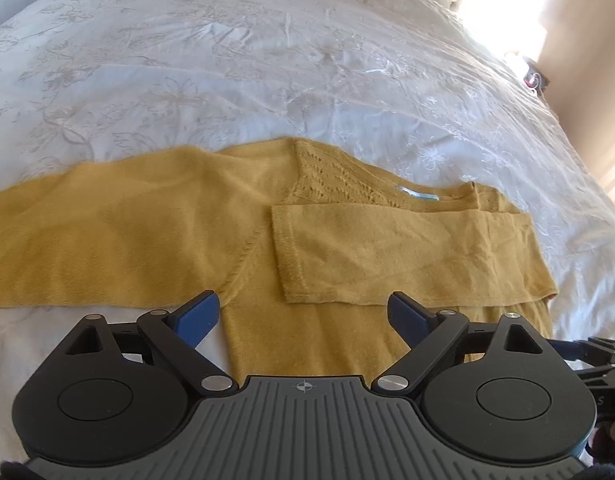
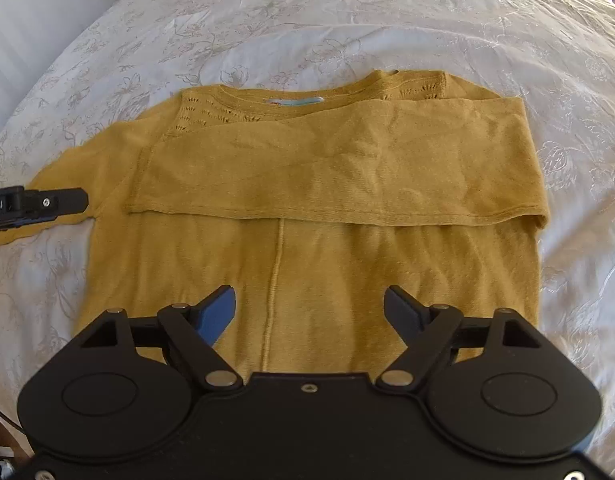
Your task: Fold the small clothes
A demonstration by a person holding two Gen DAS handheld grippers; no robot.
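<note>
Item: yellow sweater point(image 2: 307, 264), knit, lying flat on a white embroidered bedspread point(image 2: 347, 28), neckline at the far side, hem near. Right sleeve point(image 2: 347, 176) already folded across the chest, its cuff ending left of centre. Left sleeve point(image 1: 87, 232) stretched out flat to the left, not yet folded.

Left tool point(image 1: 303, 320): jaws apart, nothing between them, hanging over the sweater's left side near the underarm. Right tool point(image 2: 309, 312): jaws apart, empty, over the lower body of the sweater beside the centre seam point(image 2: 273, 280).

Risks, as judged:
- The folded sleeve merely rests on the chest; a tool brushing across it, or a tug on the body beneath, would likely drag it askew.
- A pinch taken too deep on the left sleeve could catch the bedspread too, since the thin knit lies tight against it; lifting would then pull up both.
- A pinch at one edge only would let the loose knit sag and twist, leaving a crooked fold.
- Soft bedding gives under pressure, so wrinkles may get pressed into the cloth.
</note>
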